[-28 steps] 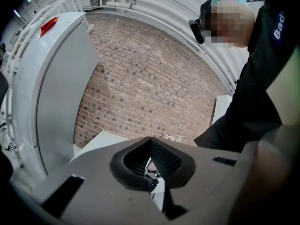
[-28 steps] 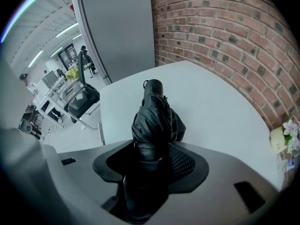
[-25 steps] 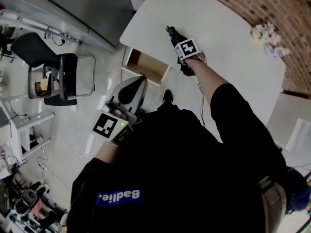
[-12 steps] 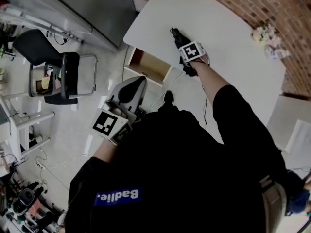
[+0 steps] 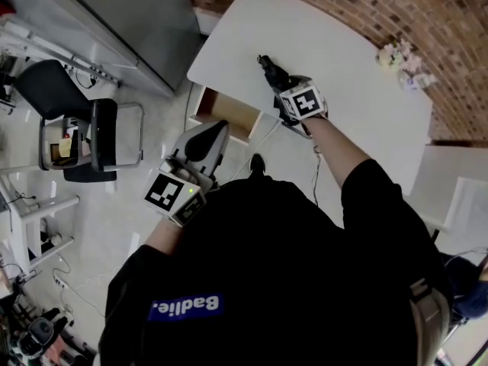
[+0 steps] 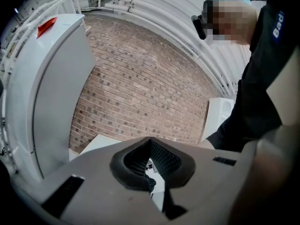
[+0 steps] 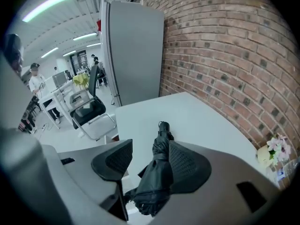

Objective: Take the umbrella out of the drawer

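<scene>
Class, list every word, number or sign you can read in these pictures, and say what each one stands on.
"Badlie." in white on a blue patch on the person's black top.
"Bad": that print again, cut off at the left gripper view's edge.
Left marker cube, right marker cube: square patterns, no letters.
Red sticker on the tall cabinet: too small to read.

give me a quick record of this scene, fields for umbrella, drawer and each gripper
umbrella: black, folded, tip end on the white table, out of the drawer
drawer: open at the table's edge, wooden inside, nothing visible in it
right gripper: jaws wide apart, umbrella between them, not clamped
left gripper: jaws together, holding nothing, beside the drawer
</scene>
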`<act>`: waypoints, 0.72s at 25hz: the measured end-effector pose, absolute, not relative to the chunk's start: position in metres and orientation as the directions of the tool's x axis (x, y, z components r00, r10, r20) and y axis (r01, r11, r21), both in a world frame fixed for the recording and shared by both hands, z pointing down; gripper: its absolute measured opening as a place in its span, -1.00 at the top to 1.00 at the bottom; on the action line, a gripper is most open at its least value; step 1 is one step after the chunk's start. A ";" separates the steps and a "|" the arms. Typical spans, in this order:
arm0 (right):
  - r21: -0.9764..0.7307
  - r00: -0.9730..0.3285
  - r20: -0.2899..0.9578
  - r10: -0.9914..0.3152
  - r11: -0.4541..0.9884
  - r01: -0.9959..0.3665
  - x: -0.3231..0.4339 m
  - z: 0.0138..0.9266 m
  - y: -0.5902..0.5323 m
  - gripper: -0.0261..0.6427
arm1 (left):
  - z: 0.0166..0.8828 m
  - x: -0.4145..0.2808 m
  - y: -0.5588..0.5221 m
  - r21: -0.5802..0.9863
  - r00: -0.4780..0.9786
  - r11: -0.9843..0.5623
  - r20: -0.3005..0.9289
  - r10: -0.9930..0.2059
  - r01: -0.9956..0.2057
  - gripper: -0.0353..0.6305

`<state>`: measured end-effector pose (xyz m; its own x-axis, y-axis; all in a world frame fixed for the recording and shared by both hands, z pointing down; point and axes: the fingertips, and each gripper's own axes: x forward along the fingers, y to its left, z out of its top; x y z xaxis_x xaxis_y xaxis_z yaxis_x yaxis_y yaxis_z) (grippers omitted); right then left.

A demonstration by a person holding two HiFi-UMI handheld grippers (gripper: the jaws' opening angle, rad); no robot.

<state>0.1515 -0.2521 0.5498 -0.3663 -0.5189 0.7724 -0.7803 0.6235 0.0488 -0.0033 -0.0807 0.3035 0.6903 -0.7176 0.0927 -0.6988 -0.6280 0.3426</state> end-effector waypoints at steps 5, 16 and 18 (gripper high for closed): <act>-0.014 -0.449 0.708 -0.545 0.625 -0.780 0.130 0.519 -0.221 0.31 | 0.301 -0.004 -0.075 0.343 0.707 -0.647 0.080 -0.703 -0.681 0.90; -0.147 -0.598 0.589 -0.544 0.655 -0.741 0.080 0.462 -0.164 0.59 | 0.300 -0.016 -0.069 0.336 0.704 -0.647 0.078 -0.706 -0.685 0.90; -0.158 -0.624 0.567 -0.538 0.672 -0.724 0.070 0.449 -0.156 0.65 | 0.300 -0.018 -0.069 0.339 0.705 -0.647 0.074 -0.706 -0.683 0.90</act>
